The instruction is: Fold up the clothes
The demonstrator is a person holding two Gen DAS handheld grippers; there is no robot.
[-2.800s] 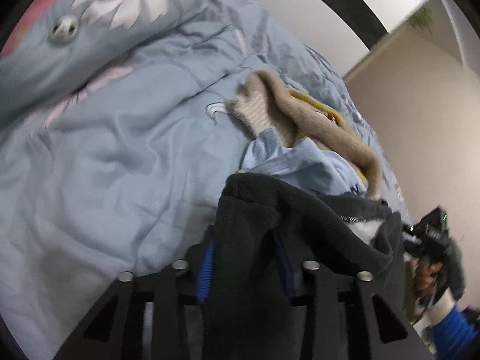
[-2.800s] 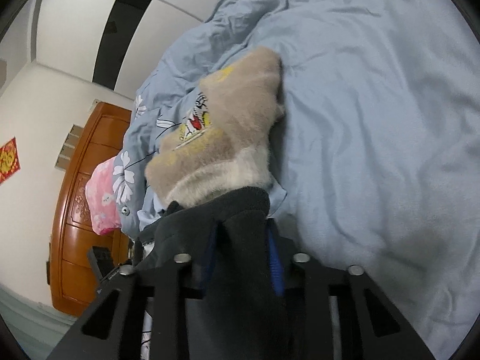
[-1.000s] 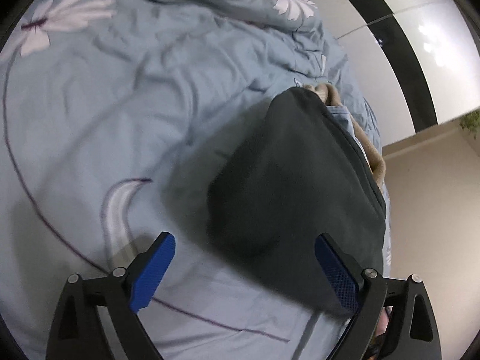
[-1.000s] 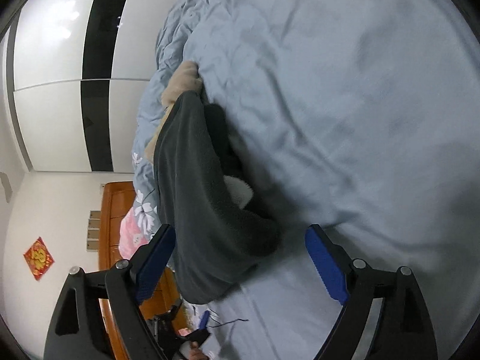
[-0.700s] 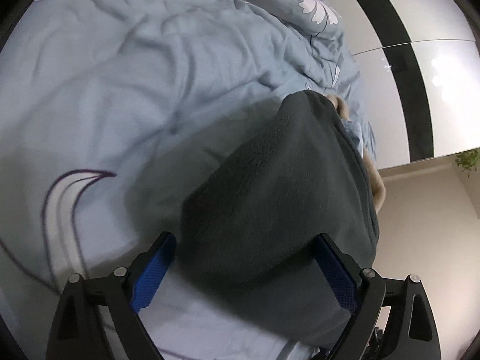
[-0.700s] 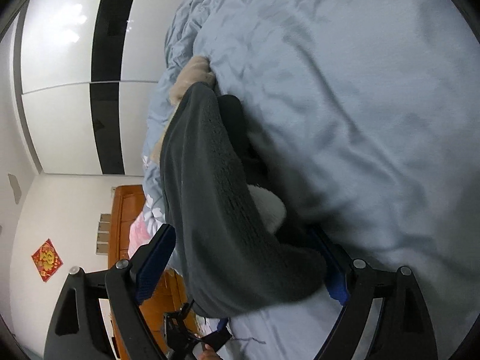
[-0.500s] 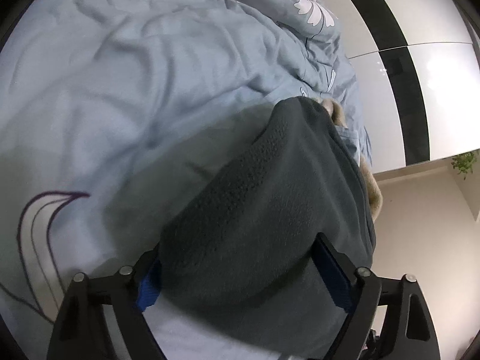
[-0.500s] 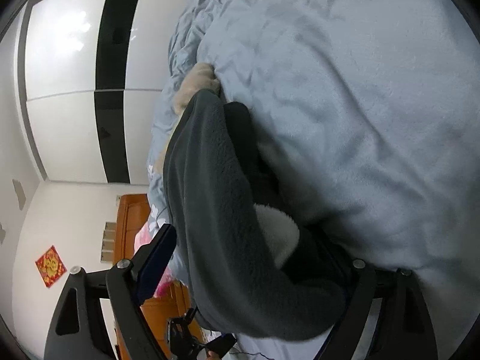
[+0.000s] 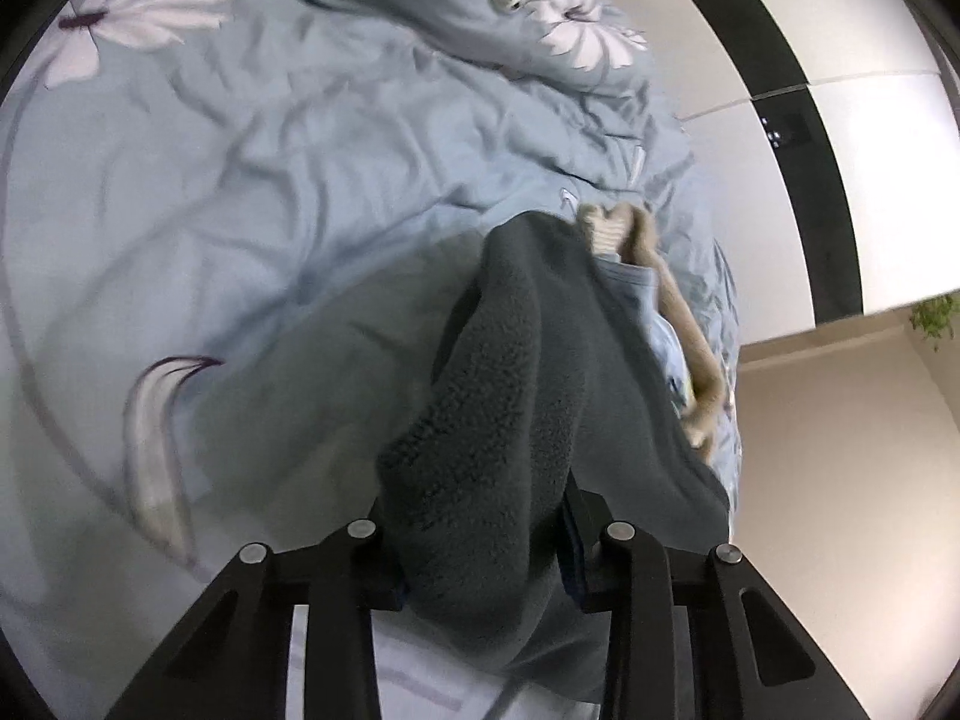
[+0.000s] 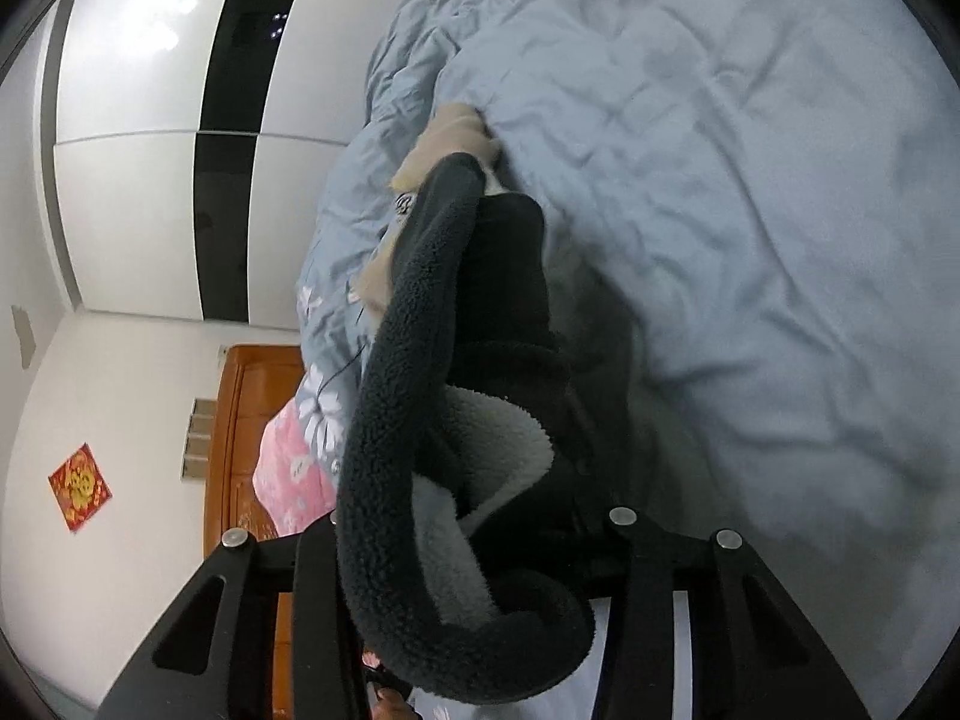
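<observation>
A dark grey fleece garment (image 9: 510, 390) with a pale fluffy lining (image 10: 498, 438) lies along the light blue duvet (image 9: 270, 210). My left gripper (image 9: 486, 540) is closing on one bunched end; the fabric fills the gap and hides the pads. My right gripper (image 10: 468, 540) is closing on the other end, where the dark fleece garment (image 10: 414, 300) curls over and shows the lining. Both held ends are raised a little off the bed. At the garment's far end lie a beige fluffy garment (image 9: 660, 282) and a pale blue one (image 9: 636, 282).
The duvet (image 10: 750, 210) is rumpled, with white flower prints (image 9: 588, 36) towards the head of the bed. A pink flowered pillow (image 10: 294, 456) lies by a wooden headboard (image 10: 240, 420). A white and black wardrobe (image 10: 150, 120) stands beyond the bed.
Both grippers stood open around the ends of the dark fleece garment; their jaws have since come together on the fabric. Both ends have risen off the duvet.
</observation>
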